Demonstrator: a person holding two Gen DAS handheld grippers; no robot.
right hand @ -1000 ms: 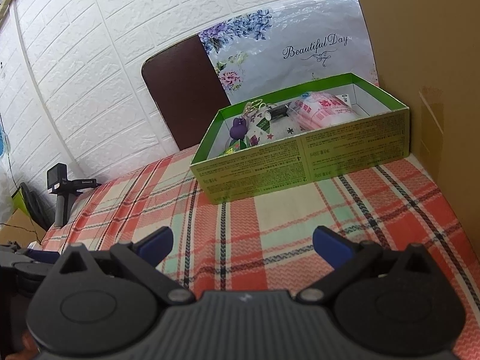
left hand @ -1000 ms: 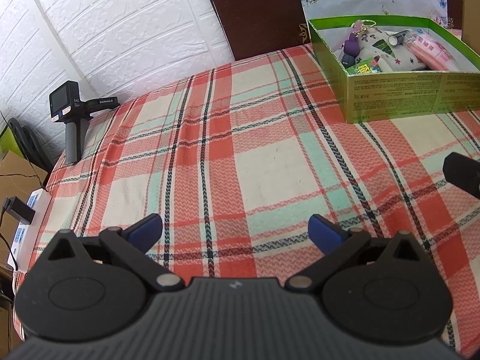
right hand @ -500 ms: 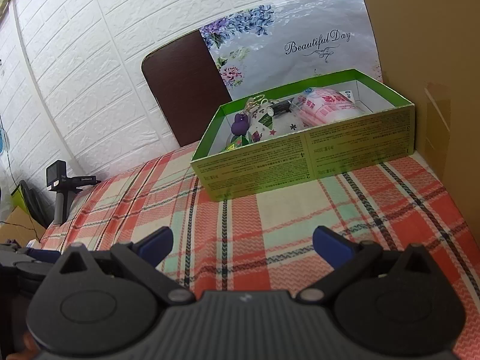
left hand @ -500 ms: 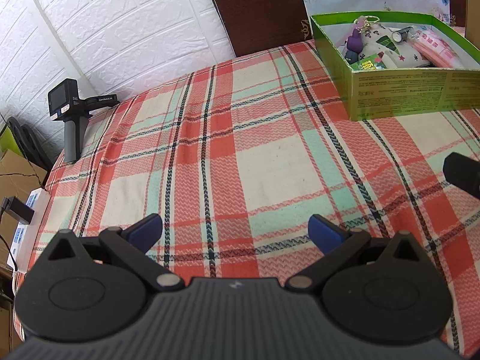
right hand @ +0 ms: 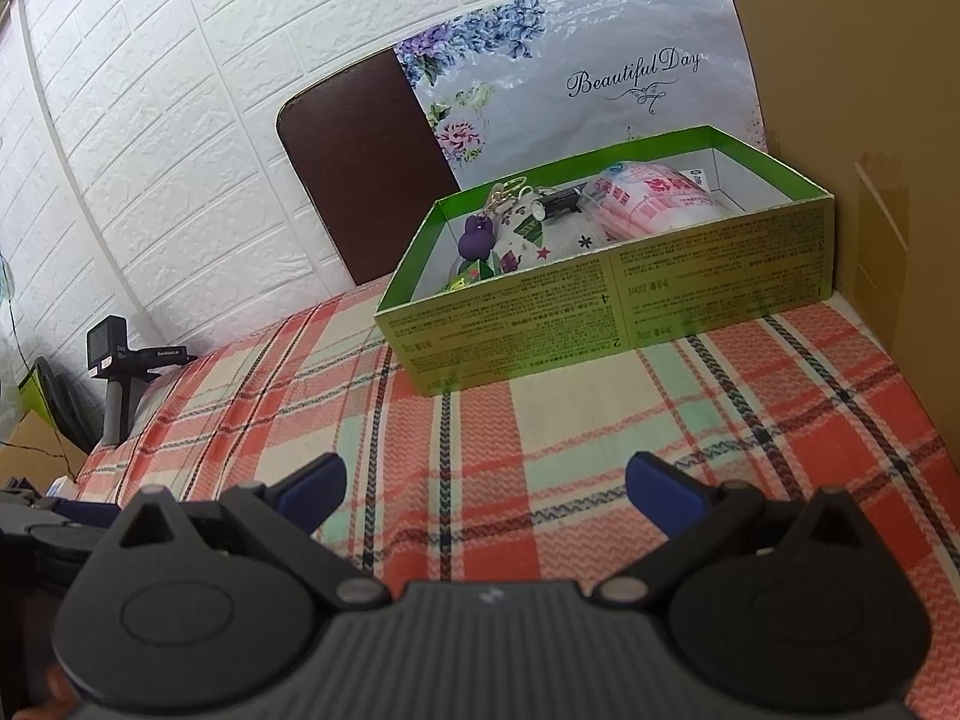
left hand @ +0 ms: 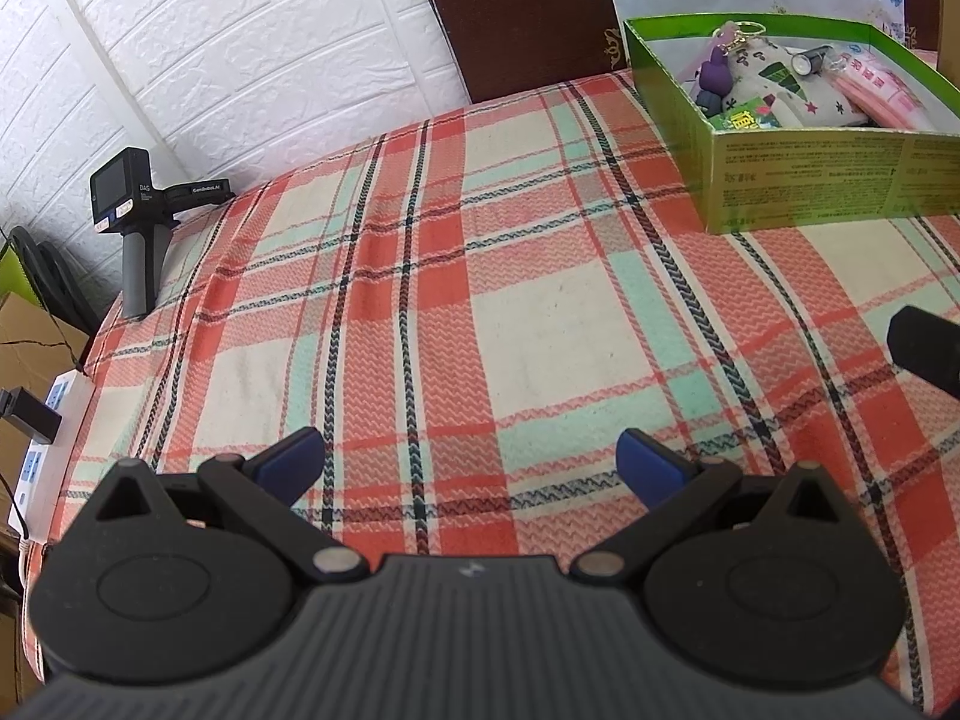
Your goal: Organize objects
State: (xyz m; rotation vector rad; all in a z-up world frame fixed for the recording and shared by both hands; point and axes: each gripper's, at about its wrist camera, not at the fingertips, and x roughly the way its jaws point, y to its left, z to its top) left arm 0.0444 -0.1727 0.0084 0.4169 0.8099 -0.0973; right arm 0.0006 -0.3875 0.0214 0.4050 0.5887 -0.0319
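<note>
A green cardboard box (left hand: 804, 171) (right hand: 600, 312) stands at the far right of the plaid-covered table. Inside lie a purple bunny keychain (left hand: 714, 69) (right hand: 475, 235), a patterned pouch (left hand: 774, 84) (right hand: 528, 234), a pink tissue pack (left hand: 882, 84) (right hand: 654, 195) and a small black cylinder (left hand: 810, 60) (right hand: 558, 201). My left gripper (left hand: 471, 459) is open and empty above the cloth's near edge. My right gripper (right hand: 486, 483) is open and empty, well short of the box; one of its fingers (left hand: 924, 348) shows in the left wrist view.
A black handheld camera on a grip (left hand: 141, 222) (right hand: 117, 381) stands at the table's far left edge. A dark brown chair back (left hand: 516, 12) (right hand: 366, 180) and a floral bag (right hand: 570, 96) are behind the table. A cardboard wall (right hand: 858, 120) rises right of the box. A power strip (left hand: 36, 438) lies left.
Both grippers have drawn back a little and risen, so the green box sits farther off and higher in both views. Both stay open and empty.
</note>
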